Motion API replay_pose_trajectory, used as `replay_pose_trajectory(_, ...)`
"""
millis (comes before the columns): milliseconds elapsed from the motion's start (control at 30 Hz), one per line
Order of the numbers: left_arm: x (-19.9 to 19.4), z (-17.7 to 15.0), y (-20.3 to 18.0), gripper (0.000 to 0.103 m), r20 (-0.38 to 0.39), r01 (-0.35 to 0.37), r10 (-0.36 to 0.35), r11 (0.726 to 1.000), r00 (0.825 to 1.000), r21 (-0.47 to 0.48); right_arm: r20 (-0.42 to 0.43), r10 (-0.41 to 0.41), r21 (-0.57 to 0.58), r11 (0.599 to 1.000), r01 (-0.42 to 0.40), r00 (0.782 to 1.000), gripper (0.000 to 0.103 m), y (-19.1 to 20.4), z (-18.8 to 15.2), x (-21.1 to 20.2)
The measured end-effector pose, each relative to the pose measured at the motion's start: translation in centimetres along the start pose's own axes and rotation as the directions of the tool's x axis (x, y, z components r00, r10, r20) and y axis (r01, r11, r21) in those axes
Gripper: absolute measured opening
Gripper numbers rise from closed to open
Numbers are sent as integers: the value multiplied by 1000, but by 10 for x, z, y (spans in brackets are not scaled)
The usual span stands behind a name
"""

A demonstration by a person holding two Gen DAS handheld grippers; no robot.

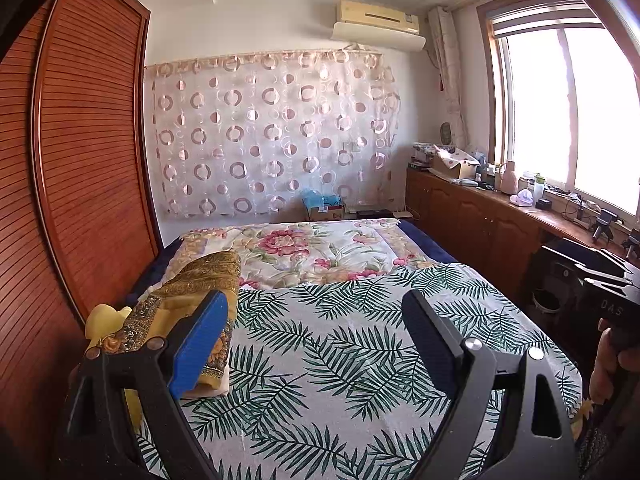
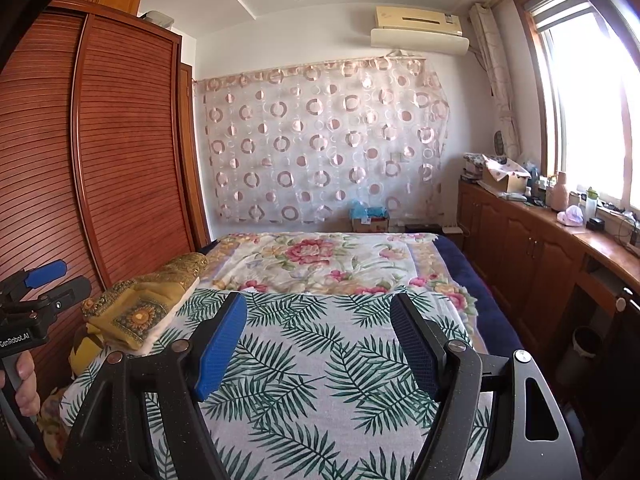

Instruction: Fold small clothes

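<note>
A folded stack of yellow-gold patterned clothes [image 1: 192, 300] lies on the left side of the bed, also seen in the right wrist view [image 2: 140, 312]. A pale yellow piece [image 1: 106, 318] sits at its near end. My left gripper [image 1: 316, 308] is open and empty above the palm-leaf sheet [image 1: 340, 360], its left finger in front of the stack. My right gripper [image 2: 318, 312] is open and empty above the same sheet [image 2: 320, 360]. The left gripper also shows at the left edge of the right wrist view [image 2: 52, 276].
A floral quilt [image 1: 312, 248] covers the far half of the bed. A wooden slatted wardrobe [image 1: 80, 160] stands close on the left. A wooden cabinet [image 1: 480, 216] with clutter runs under the window on the right. A bin [image 2: 584, 348] stands beside the bed.
</note>
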State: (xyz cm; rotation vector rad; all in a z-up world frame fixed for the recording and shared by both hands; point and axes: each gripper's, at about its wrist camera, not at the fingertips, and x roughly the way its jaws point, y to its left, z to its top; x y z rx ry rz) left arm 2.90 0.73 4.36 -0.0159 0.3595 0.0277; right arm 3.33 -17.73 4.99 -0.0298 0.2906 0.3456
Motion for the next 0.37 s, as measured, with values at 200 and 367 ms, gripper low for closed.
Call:
replay_pose_trajectory(200,0,0,0,89,1,0,0,1000,1000,1,0,0,1,1000,0,1000,76,-1,0,0)
replay_pose_trajectory(367,0,-1,-2,89,0,-1,1,1000,1000,2,1,-2,1,1000,2,1000,76,-1,-1,1)
